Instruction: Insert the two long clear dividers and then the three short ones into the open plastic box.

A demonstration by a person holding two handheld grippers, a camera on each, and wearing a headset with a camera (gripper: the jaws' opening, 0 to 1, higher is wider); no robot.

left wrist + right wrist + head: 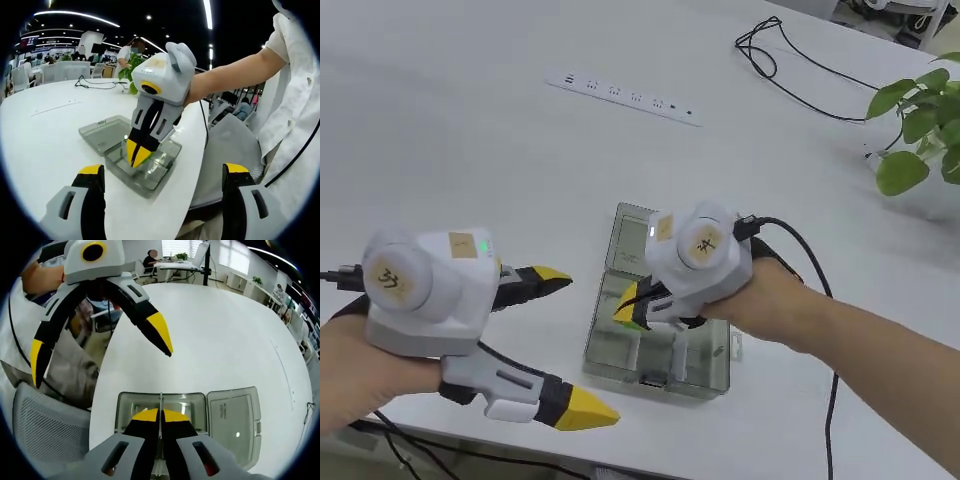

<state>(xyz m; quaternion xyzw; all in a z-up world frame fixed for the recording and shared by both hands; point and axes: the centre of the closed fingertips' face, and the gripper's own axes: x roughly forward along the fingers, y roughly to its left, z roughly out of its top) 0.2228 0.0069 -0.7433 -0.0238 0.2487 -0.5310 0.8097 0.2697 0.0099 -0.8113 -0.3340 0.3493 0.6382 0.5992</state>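
The open clear plastic box [705, 372] lies on the white table, its lid [632, 232] folded flat on the far side. My right gripper [628, 306] points down into the box, shut on a thin clear divider [160, 401] that stands on edge across the tray [131, 405]. The right gripper [160, 416] has its yellow tips pressed together. Clear dividers stand upright inside the box [642, 346]. My left gripper [575, 343] hovers open to the left of the box, holding nothing. Its jaws [164, 172] are wide apart, facing the box [165, 172] and the right gripper [139, 152].
A white power strip [620, 97] lies at the far middle of the table. A black cable [790, 70] loops at the back right beside a green plant [920, 115]. The table's near edge is just below the box. A grey mesh chair [45, 430] stands by the table.
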